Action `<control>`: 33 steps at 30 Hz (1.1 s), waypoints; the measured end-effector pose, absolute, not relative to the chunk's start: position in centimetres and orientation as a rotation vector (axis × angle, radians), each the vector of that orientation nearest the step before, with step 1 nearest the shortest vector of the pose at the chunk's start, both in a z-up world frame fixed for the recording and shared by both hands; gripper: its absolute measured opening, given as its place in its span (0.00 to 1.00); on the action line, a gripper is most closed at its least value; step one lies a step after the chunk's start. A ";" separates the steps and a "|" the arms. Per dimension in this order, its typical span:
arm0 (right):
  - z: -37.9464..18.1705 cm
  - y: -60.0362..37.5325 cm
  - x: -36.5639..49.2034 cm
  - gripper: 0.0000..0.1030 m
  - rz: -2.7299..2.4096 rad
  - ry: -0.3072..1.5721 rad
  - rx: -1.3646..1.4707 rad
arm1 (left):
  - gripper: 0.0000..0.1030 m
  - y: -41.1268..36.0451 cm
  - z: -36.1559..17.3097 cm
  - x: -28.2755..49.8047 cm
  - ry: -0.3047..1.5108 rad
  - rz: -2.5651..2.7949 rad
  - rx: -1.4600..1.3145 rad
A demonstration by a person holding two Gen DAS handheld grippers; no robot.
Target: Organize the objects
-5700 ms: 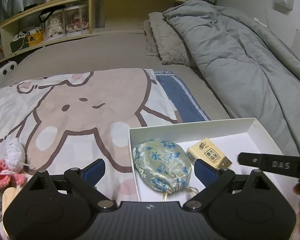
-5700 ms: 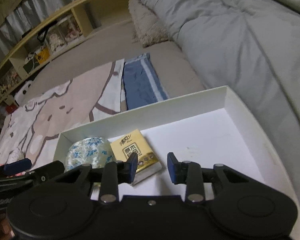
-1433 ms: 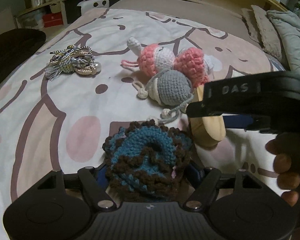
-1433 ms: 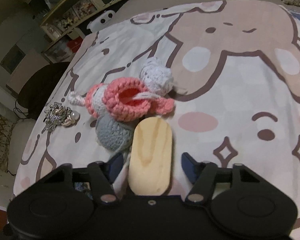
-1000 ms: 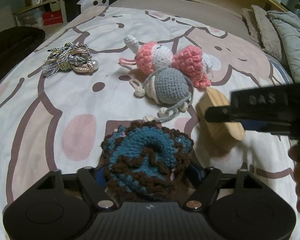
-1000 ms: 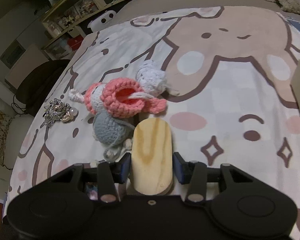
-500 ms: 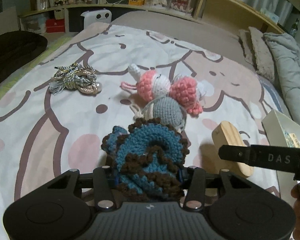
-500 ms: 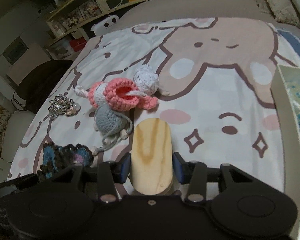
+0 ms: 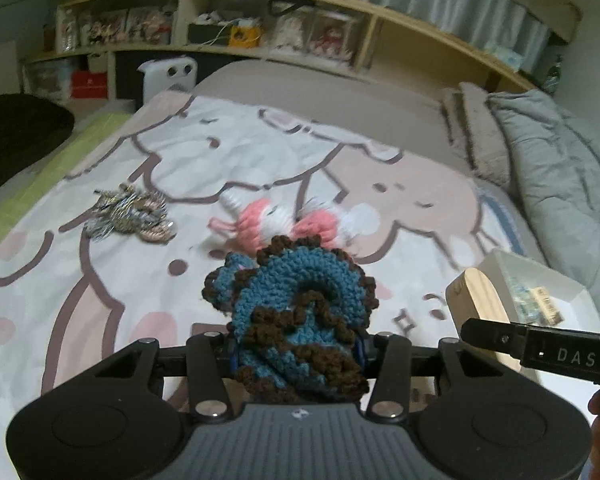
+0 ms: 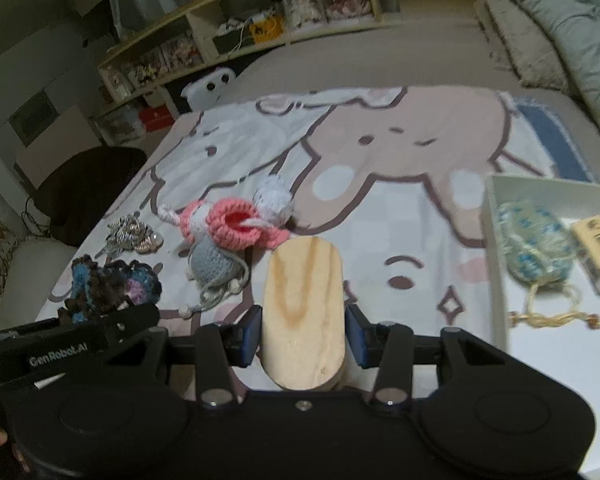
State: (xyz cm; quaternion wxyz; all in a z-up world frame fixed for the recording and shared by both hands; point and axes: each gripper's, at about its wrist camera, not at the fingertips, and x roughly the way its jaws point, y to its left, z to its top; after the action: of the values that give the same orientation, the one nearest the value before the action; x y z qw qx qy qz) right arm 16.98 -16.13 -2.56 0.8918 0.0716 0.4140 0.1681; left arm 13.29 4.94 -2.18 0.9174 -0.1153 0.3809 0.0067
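The blue-and-brown crochet piece [image 9: 296, 316] has just been clamped by the left gripper [image 9: 296, 354] and lifted off the bed [image 9: 100, 280]. The wooden block [image 10: 303, 316] is gripped between the right gripper [image 10: 303, 340] fingers, also raised. The white box [image 10: 496, 264], right of both, is judged the destination.

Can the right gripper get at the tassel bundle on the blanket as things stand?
Probably not. The right gripper has its jaws shut on the wooden block, and the tassel bundle lies far over on the left, beyond the crochet toys and the left gripper.
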 end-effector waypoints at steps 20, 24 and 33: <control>3.5 -25.5 11.4 0.44 0.244 0.748 0.157 | 0.47 -2.1 2.4 11.2 0.741 -0.105 -0.168; 3.9 -27.4 10.6 0.44 0.220 0.736 0.165 | 0.47 -3.8 3.0 11.0 0.734 -0.132 -0.153; 4.2 -31.6 9.2 0.44 0.167 0.718 0.184 | 0.47 -7.6 3.9 11.1 0.722 -0.181 -0.124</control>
State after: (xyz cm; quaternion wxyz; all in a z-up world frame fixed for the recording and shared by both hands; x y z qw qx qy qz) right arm 9.21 -31.60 4.16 0.9287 0.0898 0.3504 0.0816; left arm 11.09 -7.64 3.94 0.9296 -0.0605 0.3526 -0.0885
